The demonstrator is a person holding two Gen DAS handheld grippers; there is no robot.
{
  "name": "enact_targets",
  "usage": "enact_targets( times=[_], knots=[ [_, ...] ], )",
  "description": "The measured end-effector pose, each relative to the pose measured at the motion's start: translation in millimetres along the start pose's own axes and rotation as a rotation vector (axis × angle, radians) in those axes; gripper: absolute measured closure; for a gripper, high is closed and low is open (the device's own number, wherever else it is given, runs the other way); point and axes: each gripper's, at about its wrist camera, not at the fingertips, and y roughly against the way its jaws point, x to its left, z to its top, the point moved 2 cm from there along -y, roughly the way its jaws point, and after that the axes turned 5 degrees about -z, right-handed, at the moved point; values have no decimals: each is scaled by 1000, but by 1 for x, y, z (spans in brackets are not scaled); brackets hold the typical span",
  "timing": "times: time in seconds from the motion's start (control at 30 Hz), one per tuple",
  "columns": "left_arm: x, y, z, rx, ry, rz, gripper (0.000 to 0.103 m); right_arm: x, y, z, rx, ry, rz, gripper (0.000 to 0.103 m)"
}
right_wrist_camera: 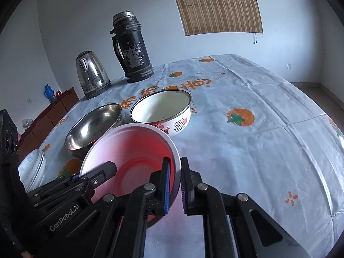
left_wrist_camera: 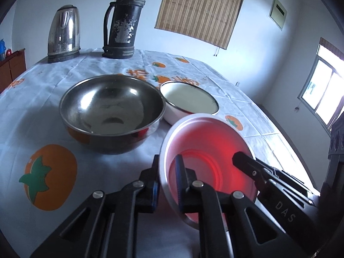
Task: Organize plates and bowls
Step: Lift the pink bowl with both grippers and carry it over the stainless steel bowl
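A thin pink-red plastic bowl (left_wrist_camera: 206, 150) is held off the tablecloth by both grippers. My left gripper (left_wrist_camera: 166, 178) is shut on its left rim, one finger inside and one outside. My right gripper (right_wrist_camera: 175, 182) is shut on its right rim (right_wrist_camera: 172, 150) the same way; its finger (left_wrist_camera: 247, 165) shows in the left wrist view. A steel bowl (left_wrist_camera: 111, 109) sits just beyond, also in the right wrist view (right_wrist_camera: 94, 124). A white enamel bowl (left_wrist_camera: 189, 101) stands to its right (right_wrist_camera: 161, 109). A stack of white bowls (right_wrist_camera: 32, 167) sits at the left.
A steel kettle (left_wrist_camera: 64, 32) and a worn black thermos (left_wrist_camera: 122, 21) stand at the table's far edge. The white cloth with orange prints (right_wrist_camera: 258, 129) covers the table. A wooden cabinet (right_wrist_camera: 49, 116) stands beyond the left side.
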Motion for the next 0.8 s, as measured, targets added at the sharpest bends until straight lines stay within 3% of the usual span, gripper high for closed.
enact_targets(
  times=[0.37, 0.8],
  knots=[
    [20, 24, -11, 15, 26, 31, 93, 24, 12, -5, 43, -9, 39, 94],
    [54, 61, 20, -93, 66, 90, 93, 81, 26, 22, -14, 73, 135, 94]
  ],
)
